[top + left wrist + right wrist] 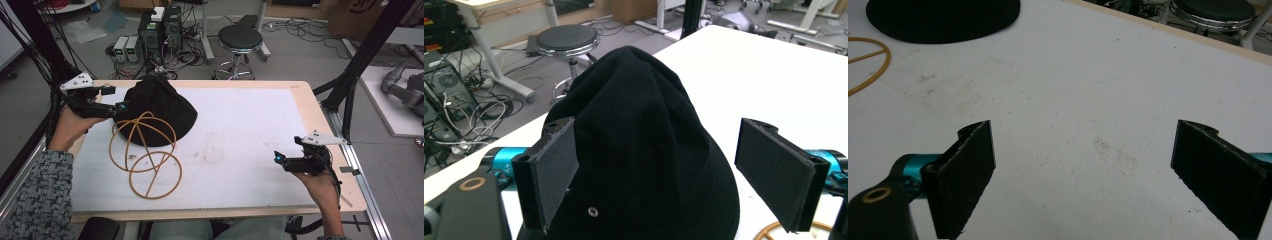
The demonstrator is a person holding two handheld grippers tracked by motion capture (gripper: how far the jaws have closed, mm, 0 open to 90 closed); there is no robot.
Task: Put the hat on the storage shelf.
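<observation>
A black bucket hat (159, 107) lies crown-up on the white table mat (240, 150), at the back left. A tan wire frame of looped hoops (146, 152) stands just in front of it. My left gripper (120, 107) is held at the hat's left edge; in the left gripper view its jaws stand wide apart on either side of the hat (644, 145), open. My right gripper (276, 157) hovers over the mat at the right, open, with bare mat (1083, 125) between its jaws. The hat's brim (943, 20) and a hoop (868, 65) lie far off.
A round black stool (240, 40) stands beyond the table's far edge, with computer towers (161, 27) and cables on the floor. Black frame posts (367, 55) rise at the table's right. The wooden table rim (320, 110) borders the mat.
</observation>
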